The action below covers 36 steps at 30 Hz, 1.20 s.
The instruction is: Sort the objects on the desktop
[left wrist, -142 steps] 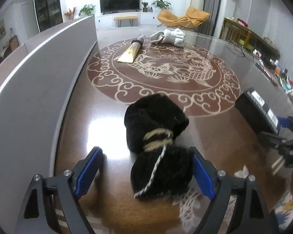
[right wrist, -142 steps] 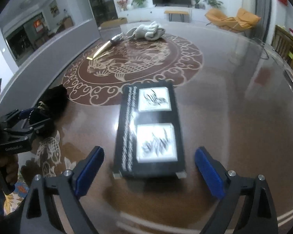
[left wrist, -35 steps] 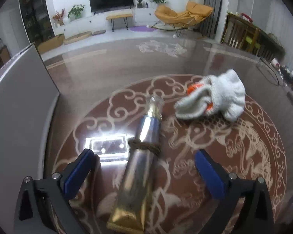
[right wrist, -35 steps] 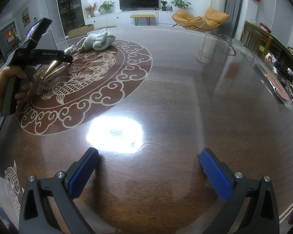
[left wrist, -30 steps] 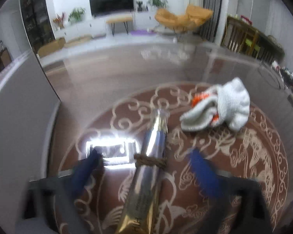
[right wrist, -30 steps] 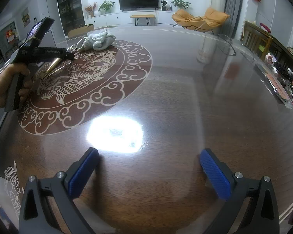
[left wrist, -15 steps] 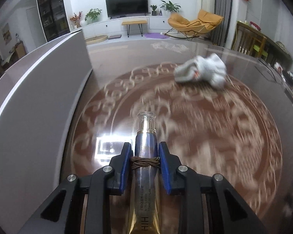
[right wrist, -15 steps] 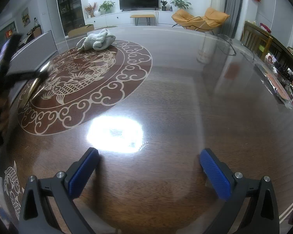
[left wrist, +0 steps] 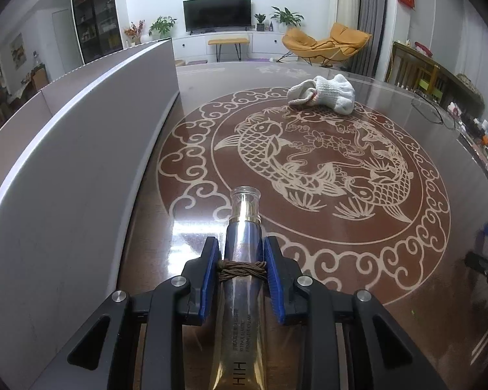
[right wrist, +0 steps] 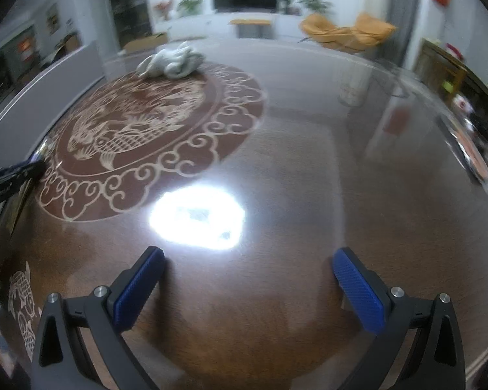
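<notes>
Tube (left wrist: 242, 260) sits clamped in my left claw (left wrist: 241, 253), blue pads pressing its shoulders just where a brown cord is wound round it. Its long axis runs straight along my fingers: clear cap forward and away from me, flat crimped end back under the claw's body. It appears lifted off the tabletop (left wrist: 439, 276), with the grey panel (left wrist: 81, 178) close on my left. Ahead, across the carved fish medallion (left wrist: 309, 162), the white glove (left wrist: 322, 92) lies well apart, near the far rim. My right claw (right wrist: 249, 279) hangs wide and empty over bare wood, the glove (right wrist: 172, 60) far off to its front-left. My left is, I judge, nearer that glove.
</notes>
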Each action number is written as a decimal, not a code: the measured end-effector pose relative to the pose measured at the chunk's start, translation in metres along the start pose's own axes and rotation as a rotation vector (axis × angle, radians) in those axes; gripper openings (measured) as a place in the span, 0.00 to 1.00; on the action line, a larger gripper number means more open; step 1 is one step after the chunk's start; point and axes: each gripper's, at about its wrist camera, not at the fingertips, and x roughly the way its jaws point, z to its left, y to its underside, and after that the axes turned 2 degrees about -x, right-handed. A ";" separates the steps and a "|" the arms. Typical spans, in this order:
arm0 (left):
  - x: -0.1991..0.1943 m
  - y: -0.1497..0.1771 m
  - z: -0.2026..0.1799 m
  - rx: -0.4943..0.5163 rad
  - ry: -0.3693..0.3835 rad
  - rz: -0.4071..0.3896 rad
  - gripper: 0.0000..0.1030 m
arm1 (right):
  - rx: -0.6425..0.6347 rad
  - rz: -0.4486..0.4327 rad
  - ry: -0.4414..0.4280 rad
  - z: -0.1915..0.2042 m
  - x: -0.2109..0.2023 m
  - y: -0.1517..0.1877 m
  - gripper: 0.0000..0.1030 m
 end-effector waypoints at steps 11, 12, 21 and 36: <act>0.000 0.001 0.000 -0.003 0.004 0.000 0.28 | -0.382 -0.145 -0.120 0.072 0.054 -0.176 1.00; -0.001 0.001 0.000 -0.004 0.004 0.000 0.28 | -0.413 -0.131 -0.115 0.078 0.063 -0.189 1.00; -0.002 0.002 0.000 -0.007 0.008 0.000 0.28 | -0.562 0.032 -0.124 0.111 0.141 -0.243 1.00; -0.002 0.002 0.001 -0.008 0.008 0.000 0.28 | -0.335 -0.003 -0.272 0.097 0.111 -0.186 0.44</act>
